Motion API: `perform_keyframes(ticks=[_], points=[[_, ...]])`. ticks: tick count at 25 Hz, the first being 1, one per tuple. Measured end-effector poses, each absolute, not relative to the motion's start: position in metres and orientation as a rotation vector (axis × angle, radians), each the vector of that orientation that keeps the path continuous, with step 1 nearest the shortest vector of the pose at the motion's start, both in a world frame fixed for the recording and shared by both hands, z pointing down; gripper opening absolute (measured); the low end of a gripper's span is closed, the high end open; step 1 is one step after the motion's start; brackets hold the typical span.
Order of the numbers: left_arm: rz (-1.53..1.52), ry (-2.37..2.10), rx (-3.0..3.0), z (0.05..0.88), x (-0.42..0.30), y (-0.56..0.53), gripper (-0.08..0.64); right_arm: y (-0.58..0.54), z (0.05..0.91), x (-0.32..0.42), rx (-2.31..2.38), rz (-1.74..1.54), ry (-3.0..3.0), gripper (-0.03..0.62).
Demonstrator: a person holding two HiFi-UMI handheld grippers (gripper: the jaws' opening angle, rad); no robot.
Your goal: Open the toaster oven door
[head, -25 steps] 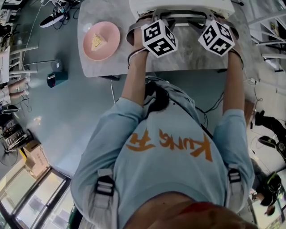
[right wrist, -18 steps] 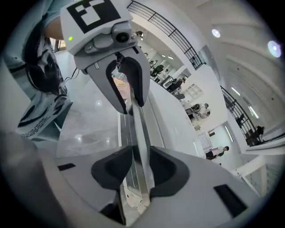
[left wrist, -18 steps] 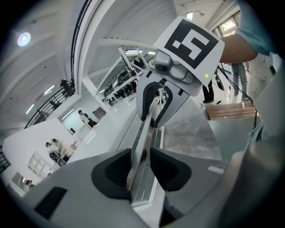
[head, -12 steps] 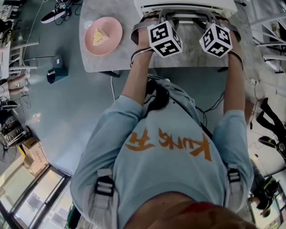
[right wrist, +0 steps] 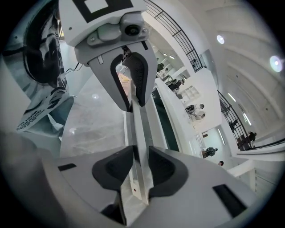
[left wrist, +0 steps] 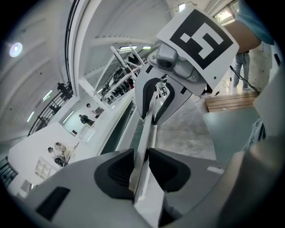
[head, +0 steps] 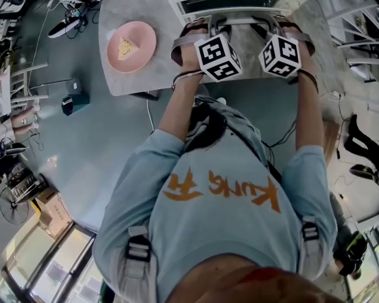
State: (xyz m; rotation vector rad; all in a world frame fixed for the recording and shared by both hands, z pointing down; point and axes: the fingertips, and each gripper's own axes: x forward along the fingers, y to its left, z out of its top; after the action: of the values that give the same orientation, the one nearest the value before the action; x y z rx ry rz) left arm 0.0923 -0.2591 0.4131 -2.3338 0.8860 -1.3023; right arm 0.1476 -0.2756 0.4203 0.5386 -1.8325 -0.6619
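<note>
From the head view: the white toaster oven (head: 237, 6) sits at the far edge of the grey marbled desk (head: 148, 77), well right of a round pink plate (head: 145, 50) carrying a yellow wedge of cake (head: 124, 47) near the left edge. Both hands are up at the oven's slim white bar handle (head: 240, 19), left gripper (head: 208, 25) on its left end and right gripper (head: 269, 23) on its right end. Over to the left gripper view: the black pads are pinched on the handle (left wrist: 149, 133), with the dark door glass (left wrist: 122, 129) just beside it and the right gripper (left wrist: 153, 95) clamped further along the same bar. Now the right gripper view: its jaws have just been closing and now nip the handle (right wrist: 139, 133) between them, with the left gripper (right wrist: 131, 84) ahead on the bar. That handle looks stiff, smooth and thin, so it's likely slippery. My call is that a grip at each end is the right hold, so the hinged door should swing down evenly, with some spring resistance and a light oven that may slide on the desk.
</note>
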Motion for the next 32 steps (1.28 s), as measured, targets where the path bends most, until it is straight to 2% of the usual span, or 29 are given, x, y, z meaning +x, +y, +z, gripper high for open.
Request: perform_keyframes(ticks=[32], points=[[-1.452,0.737,-2.366,0.504,0.107,-0.164,0.084,-0.189,0.506,0.159,0.732,-0.646,-1.81,0.097]])
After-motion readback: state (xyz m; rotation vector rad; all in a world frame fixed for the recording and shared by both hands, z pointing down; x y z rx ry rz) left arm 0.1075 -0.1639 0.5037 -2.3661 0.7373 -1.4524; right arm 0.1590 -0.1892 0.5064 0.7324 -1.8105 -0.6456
